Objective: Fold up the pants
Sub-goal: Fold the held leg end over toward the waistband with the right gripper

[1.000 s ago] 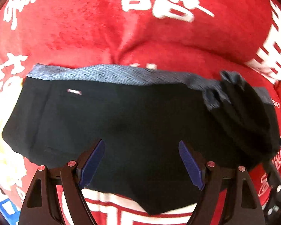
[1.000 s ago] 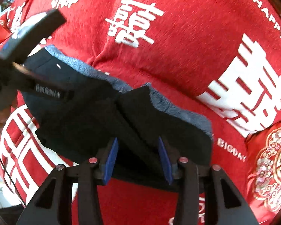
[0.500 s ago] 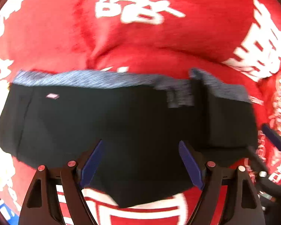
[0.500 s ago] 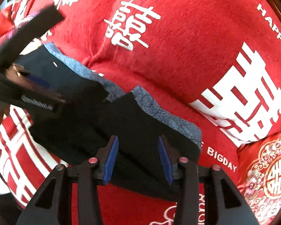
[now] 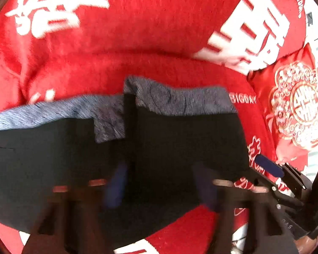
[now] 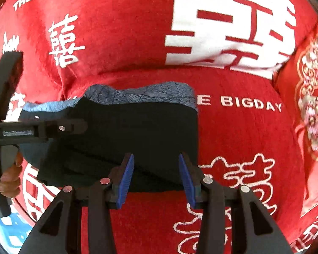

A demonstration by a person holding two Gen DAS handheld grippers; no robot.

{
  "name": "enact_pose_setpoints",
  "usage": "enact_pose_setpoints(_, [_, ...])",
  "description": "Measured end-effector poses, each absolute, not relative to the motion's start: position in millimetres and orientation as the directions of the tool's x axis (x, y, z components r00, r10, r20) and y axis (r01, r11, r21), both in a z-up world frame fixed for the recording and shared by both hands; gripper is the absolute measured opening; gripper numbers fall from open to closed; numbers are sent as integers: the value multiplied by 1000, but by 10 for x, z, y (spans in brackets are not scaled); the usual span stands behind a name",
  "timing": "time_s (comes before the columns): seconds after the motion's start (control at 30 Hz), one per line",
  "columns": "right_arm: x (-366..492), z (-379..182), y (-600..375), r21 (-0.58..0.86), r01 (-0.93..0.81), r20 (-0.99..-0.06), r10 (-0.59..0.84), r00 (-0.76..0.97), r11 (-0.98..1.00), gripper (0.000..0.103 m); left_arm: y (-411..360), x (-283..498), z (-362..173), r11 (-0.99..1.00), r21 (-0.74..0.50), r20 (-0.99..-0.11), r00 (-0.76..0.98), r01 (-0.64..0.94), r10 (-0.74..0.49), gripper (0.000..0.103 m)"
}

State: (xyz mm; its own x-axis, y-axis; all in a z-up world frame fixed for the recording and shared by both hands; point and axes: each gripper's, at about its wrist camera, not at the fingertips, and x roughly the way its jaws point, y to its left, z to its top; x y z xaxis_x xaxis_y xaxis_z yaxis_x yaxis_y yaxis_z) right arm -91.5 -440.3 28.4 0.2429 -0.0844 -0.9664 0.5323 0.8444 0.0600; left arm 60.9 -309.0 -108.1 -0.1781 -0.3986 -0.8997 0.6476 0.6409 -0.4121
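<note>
Black pants (image 5: pixel 176 144) with a grey-blue waistband (image 5: pixel 180 101) lie on a red blanket, their right part folded over the middle. They also show in the right wrist view (image 6: pixel 142 131). My left gripper (image 5: pixel 161 184) is blurred, open and empty, over the pants' lower half. My right gripper (image 6: pixel 156 177) is open and empty, its blue pads (image 6: pixel 125 180) over the folded pants' near edge. The right gripper shows in the left wrist view (image 5: pixel 271 169) just right of the pants. The left gripper shows at the left of the right wrist view (image 6: pixel 42 129).
A red blanket with white characters (image 6: pixel 233 31) covers the soft surface. A red and gold embroidered cushion (image 5: pixel 296 103) lies at the right. A hand (image 6: pixel 8 180) holds the left gripper's handle. Something blue and white (image 6: pixel 12 228) sits at lower left.
The right part of the pants now lies flat over the middle. The right gripper has let go and pulled back toward the near edge. The left gripper swung right, blurred by motion.
</note>
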Motion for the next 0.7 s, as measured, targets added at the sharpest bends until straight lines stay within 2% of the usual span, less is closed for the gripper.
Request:
enact_pose_setpoints(0.03, [-929, 270, -4407, 73, 537, -967, -73, 245, 841, 43, -3114, 607, -1149, 634, -431, -896, -220, 642, -386, 4])
enact_pose_setpoints(0.1, [-963, 237, -4429, 104, 543, -967, -42, 250, 834, 33, -3100, 584, -1118, 625, -460, -882, -240, 631, -406, 4])
enact_pose_setpoints(0.2, [-990, 243, -4458, 151, 547, -964, 1, 264, 824, 29, -3028, 448, -878, 581, -440, -883, -210, 685, -420, 4])
enact_pose_setpoints(0.3, [-1022, 302, -4456, 179, 530, -960, 30, 278, 829, 29, -2932, 348, -859, 578, -392, -905, -185, 716, -384, 4])
enact_pose_setpoints(0.4, [-1021, 257, -4434, 211, 518, -959, 74, 272, 829, 29, -2852, 297, -1076, 610, -377, -918, -196, 697, -345, 4])
enact_pose_setpoints(0.7, [-628, 34, -4482, 283, 454, -945, 164, 283, 845, 29, -2753, 295, -1168, 649, -388, -911, -163, 654, -380, 5])
